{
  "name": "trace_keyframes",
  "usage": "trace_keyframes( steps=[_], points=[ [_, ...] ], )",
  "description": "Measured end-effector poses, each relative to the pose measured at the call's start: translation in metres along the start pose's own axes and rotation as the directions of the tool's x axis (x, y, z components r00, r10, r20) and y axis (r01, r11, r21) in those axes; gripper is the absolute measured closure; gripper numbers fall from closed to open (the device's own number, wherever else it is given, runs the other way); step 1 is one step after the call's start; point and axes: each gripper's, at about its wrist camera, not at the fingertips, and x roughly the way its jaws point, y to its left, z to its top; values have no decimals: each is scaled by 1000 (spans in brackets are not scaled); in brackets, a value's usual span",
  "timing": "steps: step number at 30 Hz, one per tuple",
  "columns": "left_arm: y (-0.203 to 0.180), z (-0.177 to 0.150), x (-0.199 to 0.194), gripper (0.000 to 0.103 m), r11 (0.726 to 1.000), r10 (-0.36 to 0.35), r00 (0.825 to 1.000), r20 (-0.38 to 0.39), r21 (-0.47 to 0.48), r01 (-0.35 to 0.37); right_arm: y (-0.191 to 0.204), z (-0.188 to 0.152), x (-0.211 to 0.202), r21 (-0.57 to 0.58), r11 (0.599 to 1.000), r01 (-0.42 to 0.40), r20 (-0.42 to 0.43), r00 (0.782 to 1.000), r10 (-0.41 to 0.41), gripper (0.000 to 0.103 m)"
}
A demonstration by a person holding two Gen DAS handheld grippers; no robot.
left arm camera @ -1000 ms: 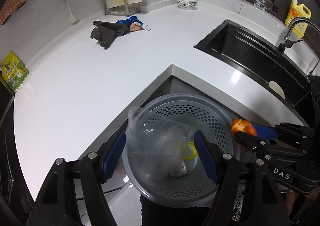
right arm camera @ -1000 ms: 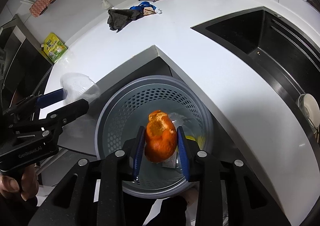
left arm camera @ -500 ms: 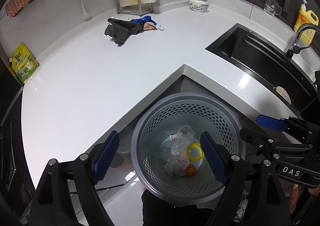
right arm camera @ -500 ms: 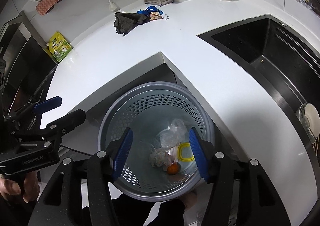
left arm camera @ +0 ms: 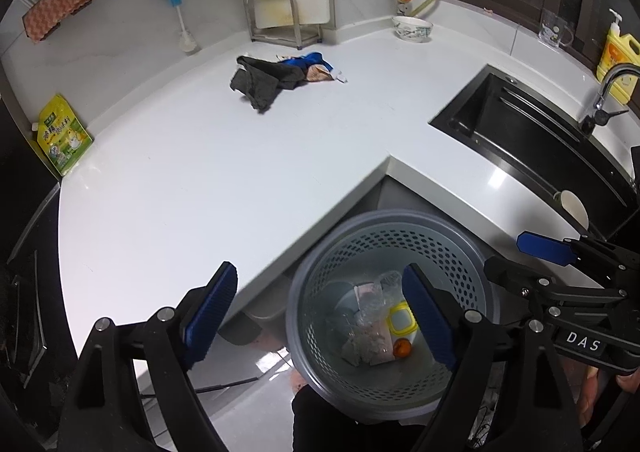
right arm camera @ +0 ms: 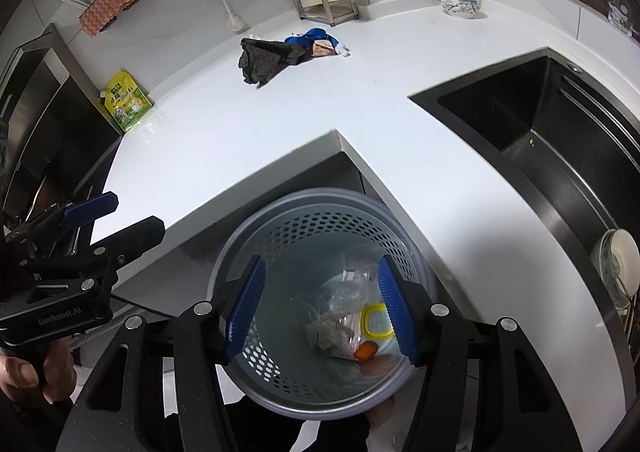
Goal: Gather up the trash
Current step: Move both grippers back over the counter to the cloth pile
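A grey perforated trash bin [left arm camera: 472,260] [right arm camera: 248,244] stands on the floor below the counter corner. Inside lie an orange peel [left arm camera: 401,349] [right arm camera: 365,351], crumpled clear plastic [left arm camera: 370,336] [right arm camera: 340,316] and a yellow-rimmed lid [left arm camera: 400,322] [right arm camera: 375,321]. My left gripper [left arm camera: 320,316] is open and empty, above the bin's left rim and the counter edge. My right gripper [right arm camera: 320,308] is open and empty, straight over the bin. A pile of trash, a dark rag [left arm camera: 262,82] [right arm camera: 266,58] with blue and tan wrappers [left arm camera: 310,66] [right arm camera: 318,42], lies far back on the counter.
The white L-shaped counter [left arm camera: 208,172] wraps the bin. A black sink [left arm camera: 532,140] [right arm camera: 540,120] with a faucet [left arm camera: 608,92] is at right. A yellow-green pouch [left arm camera: 62,136], a metal rack [left arm camera: 280,20], a bowl [left arm camera: 412,28] and a soap bottle [left arm camera: 618,56] line the counter's edges.
Both grippers opened. The plastic dropped from the left and the orange peel from the right into the bin. The left gripper has since drifted left of the bin.
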Motion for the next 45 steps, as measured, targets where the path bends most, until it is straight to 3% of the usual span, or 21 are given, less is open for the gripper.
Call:
trace_keyframes(
  steps=[20, 34, 45],
  points=[
    [65, 44, 3, 18, 994, 93, 995, 28, -68, -91, 41, 58, 13, -63, 998, 13, 47, 999, -10, 44],
    [117, 75, 19, 15, 987, 116, 993, -1, -109, -115, 79, 115, 31, -68, 989, 135, 65, 989, -130, 36],
    [145, 116, 47, 9, 992, 96, 995, 25, -86, -94, 79, 153, 70, -24, 984, 177, 64, 982, -175, 36]
  ],
)
